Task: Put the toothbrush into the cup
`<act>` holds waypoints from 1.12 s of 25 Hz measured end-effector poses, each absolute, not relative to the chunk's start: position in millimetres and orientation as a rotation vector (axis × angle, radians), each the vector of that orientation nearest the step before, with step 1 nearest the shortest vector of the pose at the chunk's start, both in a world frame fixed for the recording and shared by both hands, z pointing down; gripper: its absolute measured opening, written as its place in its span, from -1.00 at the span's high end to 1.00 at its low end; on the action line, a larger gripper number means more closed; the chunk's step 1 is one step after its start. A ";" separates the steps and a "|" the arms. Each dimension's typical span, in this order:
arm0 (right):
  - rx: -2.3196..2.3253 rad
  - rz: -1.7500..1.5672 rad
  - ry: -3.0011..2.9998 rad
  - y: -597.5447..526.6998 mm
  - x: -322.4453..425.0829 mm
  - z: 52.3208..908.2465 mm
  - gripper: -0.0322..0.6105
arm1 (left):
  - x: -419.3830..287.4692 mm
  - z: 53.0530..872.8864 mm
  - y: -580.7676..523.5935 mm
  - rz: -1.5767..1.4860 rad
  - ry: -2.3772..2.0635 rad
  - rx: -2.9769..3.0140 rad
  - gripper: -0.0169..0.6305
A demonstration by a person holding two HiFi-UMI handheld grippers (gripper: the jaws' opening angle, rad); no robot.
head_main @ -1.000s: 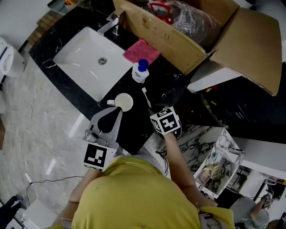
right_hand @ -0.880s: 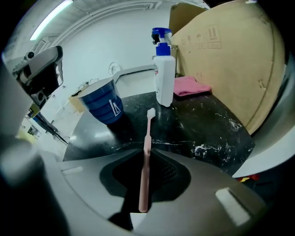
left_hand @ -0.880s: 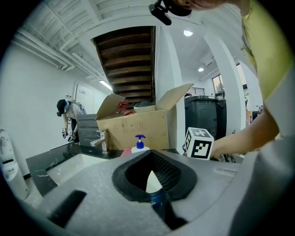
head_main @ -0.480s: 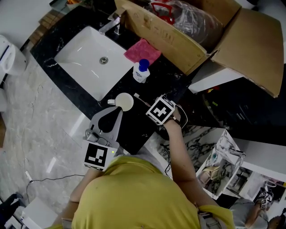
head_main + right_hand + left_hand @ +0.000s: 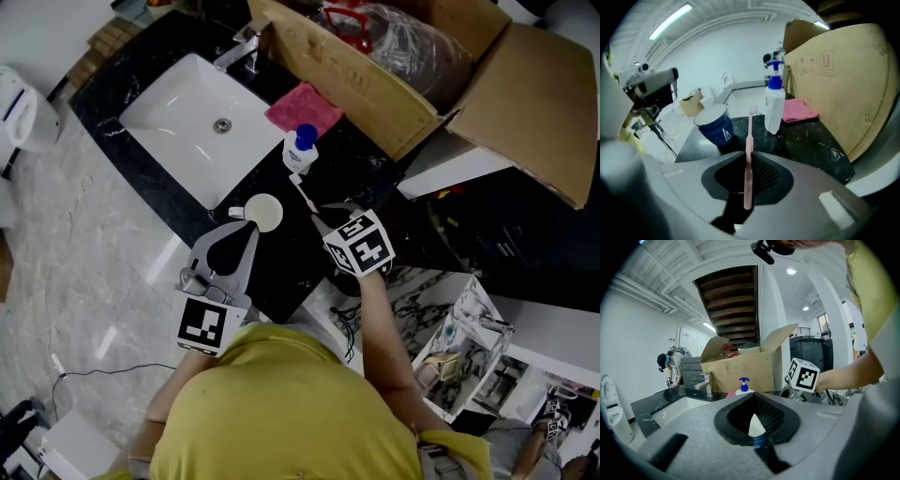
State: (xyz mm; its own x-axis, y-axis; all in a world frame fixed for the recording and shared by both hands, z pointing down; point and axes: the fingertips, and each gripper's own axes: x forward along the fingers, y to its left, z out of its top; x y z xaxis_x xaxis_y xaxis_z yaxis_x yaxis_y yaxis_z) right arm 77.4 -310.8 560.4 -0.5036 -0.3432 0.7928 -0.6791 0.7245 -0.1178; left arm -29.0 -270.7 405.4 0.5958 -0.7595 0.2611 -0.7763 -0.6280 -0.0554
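A blue cup (image 5: 262, 213) with a white inside stands on the black counter (image 5: 281, 272), just right of the sink. My left gripper (image 5: 246, 229) reaches it from the near side and is shut on the cup (image 5: 759, 439), which fills the narrow gap between its jaws. My right gripper (image 5: 323, 225) is shut on the pink toothbrush (image 5: 302, 193). Its jaws have just been closing on the handle. The brush (image 5: 749, 150) is off the counter and sticks out forward, its head near the pump bottle and to the right of the cup (image 5: 715, 124).
A white pump bottle with a blue top (image 5: 300, 150) and a pink cloth (image 5: 305, 108) lie beyond the cup. The white sink (image 5: 187, 122) with its faucet (image 5: 246, 47) is to the left. An open cardboard box (image 5: 394, 66) stands behind. A person (image 5: 670, 369) bends far off.
The toothbrush lay on the counter; my right gripper took hold of it, rolled and rose with it. The left gripper and the cup have not moved.
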 end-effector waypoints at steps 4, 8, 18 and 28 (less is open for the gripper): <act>0.927 0.529 -2.277 -317.7 76.9 526.8 0.72 | -28.7 403.0 -271.4 0.390 -1.330 2.751 0.95; 1.061 0.490 -2.431 -323.6 72.9 490.8 0.72 | -28.4 400.7 -271.8 0.377 -1.333 2.753 0.95; 1.300 0.336 -2.743 -330.4 59.7 433.5 0.72 | -30.2 400.8 -270.6 0.377 -1.346 2.750 0.95; 1.199 0.354 -3.007 -322.4 10.7 410.1 0.72 | -44.7 403.8 -266.8 0.393 -1.386 2.719 0.95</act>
